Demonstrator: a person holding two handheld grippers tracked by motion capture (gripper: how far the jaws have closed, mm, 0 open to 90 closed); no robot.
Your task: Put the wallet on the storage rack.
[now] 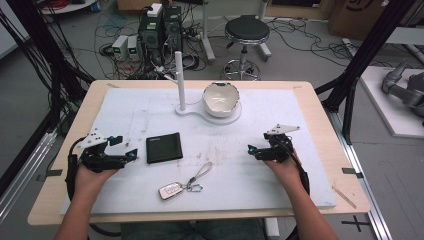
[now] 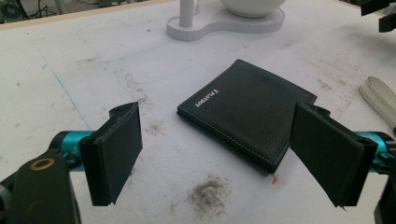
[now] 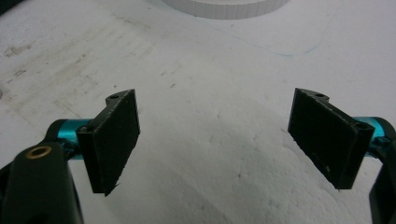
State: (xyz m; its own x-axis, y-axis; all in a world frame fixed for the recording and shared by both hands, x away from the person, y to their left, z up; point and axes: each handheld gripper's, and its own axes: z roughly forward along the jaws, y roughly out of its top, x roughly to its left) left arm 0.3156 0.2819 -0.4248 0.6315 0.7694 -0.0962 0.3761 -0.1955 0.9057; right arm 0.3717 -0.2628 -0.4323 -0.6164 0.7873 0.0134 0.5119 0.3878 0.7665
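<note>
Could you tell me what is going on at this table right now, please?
A person sits at the table holding a pair of tongs in each hand. The left tongs are open and point at a black wallet lying closed on the white mat, not touching it. The right tongs are open too, over bare mat. A car key lies near the front edge, and a white bowl sits on a stand farther back. Nothing is gripped yet.

Beyond the wooden table (image 1: 320, 107) lay a grey floor (image 1: 300, 55); a black stool (image 1: 246, 31) stood behind it, beside computer towers (image 1: 160, 27) among tangled cables (image 1: 295, 27).
</note>
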